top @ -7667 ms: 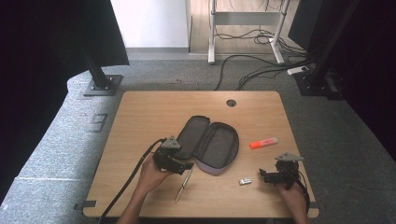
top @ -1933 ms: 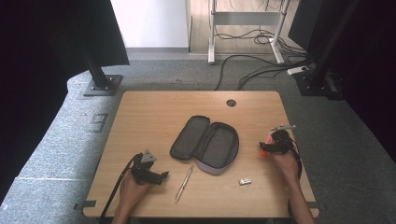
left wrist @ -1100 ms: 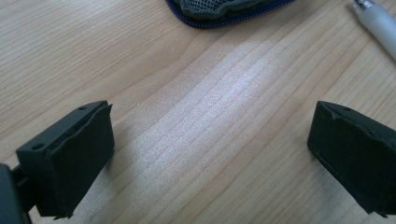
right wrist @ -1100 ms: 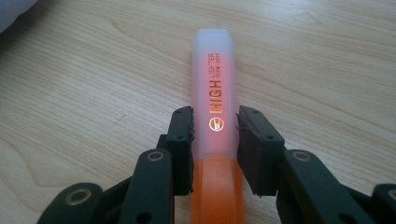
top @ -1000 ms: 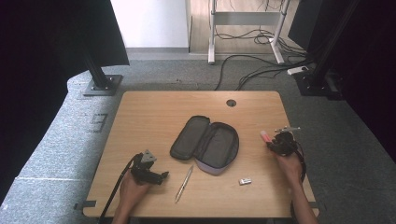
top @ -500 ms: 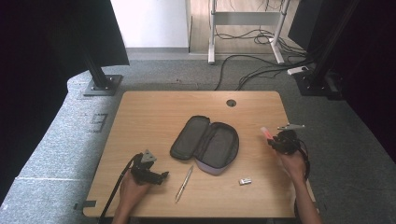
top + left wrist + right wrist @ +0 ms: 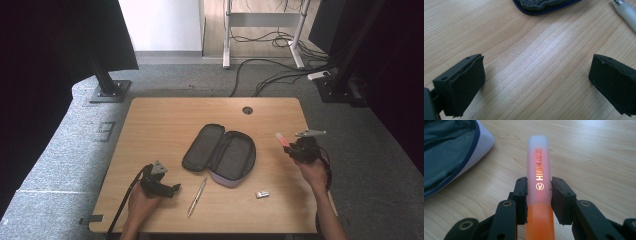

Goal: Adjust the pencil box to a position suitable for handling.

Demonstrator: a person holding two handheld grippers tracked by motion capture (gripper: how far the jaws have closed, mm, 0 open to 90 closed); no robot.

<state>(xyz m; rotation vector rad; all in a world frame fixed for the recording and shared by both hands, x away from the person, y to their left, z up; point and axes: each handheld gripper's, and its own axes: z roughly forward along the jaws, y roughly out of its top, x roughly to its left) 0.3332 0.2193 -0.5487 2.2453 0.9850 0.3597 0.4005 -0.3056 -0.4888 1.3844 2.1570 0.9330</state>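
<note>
The right gripper's (image 7: 539, 192) jaws clamped an orange highlighter (image 7: 538, 170) across its body, its long axis running straight out ahead, pale cap end foremost, raised above the tabletop (image 7: 594, 155) beside the open pencil case (image 7: 220, 155). The left gripper's (image 7: 536, 80) jaws stood wide over bare wood.

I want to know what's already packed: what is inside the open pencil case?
The pencil case lies unzipped, and its dark lining shows nothing loose inside. The mesh pocket's contents are hidden. The highlighter is still clamped in the right gripper.
</note>
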